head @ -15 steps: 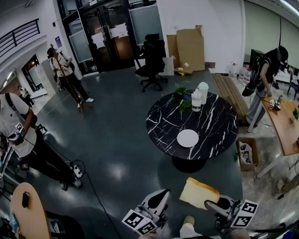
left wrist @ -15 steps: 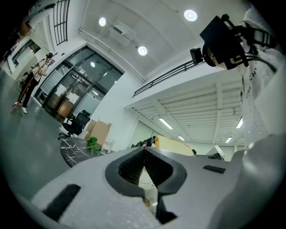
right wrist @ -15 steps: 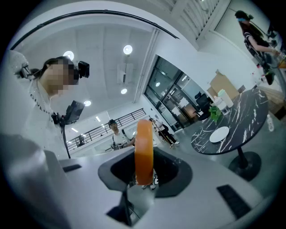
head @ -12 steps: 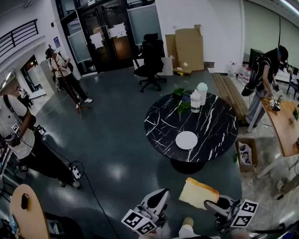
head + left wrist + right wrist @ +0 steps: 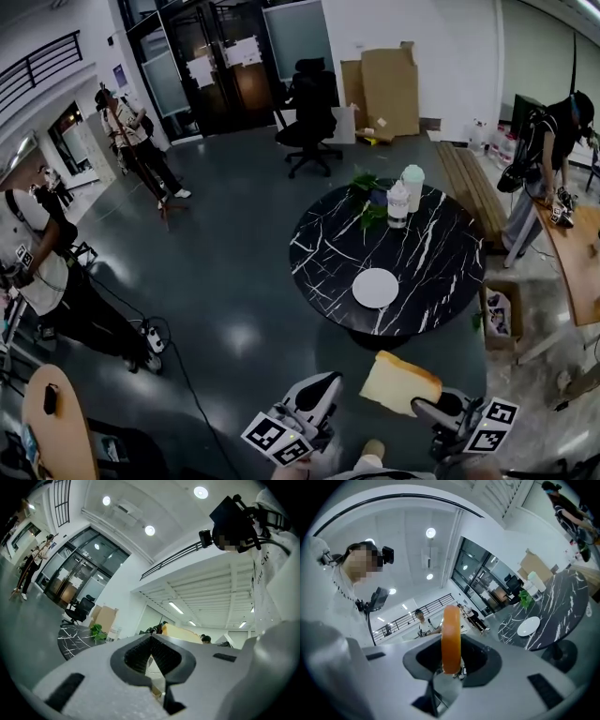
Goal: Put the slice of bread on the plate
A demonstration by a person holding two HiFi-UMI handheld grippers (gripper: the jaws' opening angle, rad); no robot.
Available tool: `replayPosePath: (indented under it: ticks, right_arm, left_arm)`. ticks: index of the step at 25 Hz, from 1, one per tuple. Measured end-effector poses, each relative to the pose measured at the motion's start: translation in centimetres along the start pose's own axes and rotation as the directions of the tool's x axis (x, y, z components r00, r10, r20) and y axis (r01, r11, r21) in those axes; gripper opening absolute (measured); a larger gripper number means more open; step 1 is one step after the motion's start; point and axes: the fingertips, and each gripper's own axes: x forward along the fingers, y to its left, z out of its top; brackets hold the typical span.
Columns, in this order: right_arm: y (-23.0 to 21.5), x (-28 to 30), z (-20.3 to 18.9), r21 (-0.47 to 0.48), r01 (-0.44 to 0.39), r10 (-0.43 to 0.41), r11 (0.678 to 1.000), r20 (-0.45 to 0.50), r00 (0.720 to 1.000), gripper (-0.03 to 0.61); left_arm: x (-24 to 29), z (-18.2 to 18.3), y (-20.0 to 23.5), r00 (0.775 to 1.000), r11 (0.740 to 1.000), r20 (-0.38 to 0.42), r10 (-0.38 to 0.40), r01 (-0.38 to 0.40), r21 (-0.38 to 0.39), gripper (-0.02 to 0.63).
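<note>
Mid-carry, by the look of it: pinching the bread (image 5: 400, 382) by one end in the right hand-held gripper (image 5: 424, 403), low in the head view, over the floor and well short of the tabletop (image 5: 441, 248); pale face up, crust along the far edge; edge-on in the right gripper view, upright between the pads and pressed on from both sides. Holding the left hand-held gripper (image 5: 314, 398) beside it, apart from the bread, pressed together at the tips and pinching nothing; catching just the top of the bread beyond those jaws in the left gripper view.

Not yet at the plate (image 5: 376, 288): white, bare, near the front rim of the black marbled tabletop, well apart from the bottles (image 5: 397, 204) and plant (image 5: 366, 187) at the far side.

Next, as a judgement only: closing the gap by stepping or reaching forward; raising the bread clear of the rim; bringing it flat over the middle of the plate; lowering until resting; only then spreading the jaws and drawing back level, so as not to drag it off. Worth minding on the way: soft crumb, so no harder squeeze than now; free end likely to sag, so no jerks; no need of the left hand-held gripper unless for steadying the plate.
</note>
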Motion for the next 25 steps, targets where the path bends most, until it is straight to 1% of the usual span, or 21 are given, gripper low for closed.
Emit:
replayPosePath:
  ticks: [5, 10, 15, 18, 22, 25]
  right_arm:
    - [-1.0, 0.6, 0.2, 0.017, -0.001, 0.001, 1.0, 0.008, 1.0, 0.094]
    - [-1.2, 0.8, -0.3, 0.036, -0.018, 0.018, 0.999, -0.007, 1.0, 0.094]
    - [-3.3, 1.0, 0.3, 0.048, -0.004, 0.004, 0.999, -0.002, 1.0, 0.094]
    - [-4.8, 1.8, 0.9, 0.048, 0.011, -0.01, 0.999, -0.005, 1.0, 0.094]
    - [-6.6, 2.6, 2.4, 0.042, 0.035, -0.035, 0.998, -0.016, 0.999, 0.094]
    - [-8.6, 3.8, 3.3, 0.038, 0.045, -0.045, 0.998, -0.024, 0.999, 0.094]
  left_arm:
    - [0.0, 0.6, 0.4, 0.999, 0.999, 0.01, 0.034, -0.034, 0.019, 0.008]
    - [-0.1, 0.4, 0.8, 0.998, 0.998, -0.003, 0.056, -0.056, 0.008, 0.008]
    - [1.5, -0.4, 2.3, 0.998, 0.998, -0.01, 0.059, -0.059, 0.001, 0.008]
    - [3.6, -0.9, 3.8, 0.999, 0.999, -0.014, 0.044, -0.044, -0.011, 0.008]
    - [7.4, -1.5, 5.3, 1.0, 0.999, -0.024, -0.001, 0.0, -0.038, 0.008]
    - [10.4, -0.6, 6.6, 0.999, 0.999, -0.016, -0.044, 0.044, -0.009, 0.008]
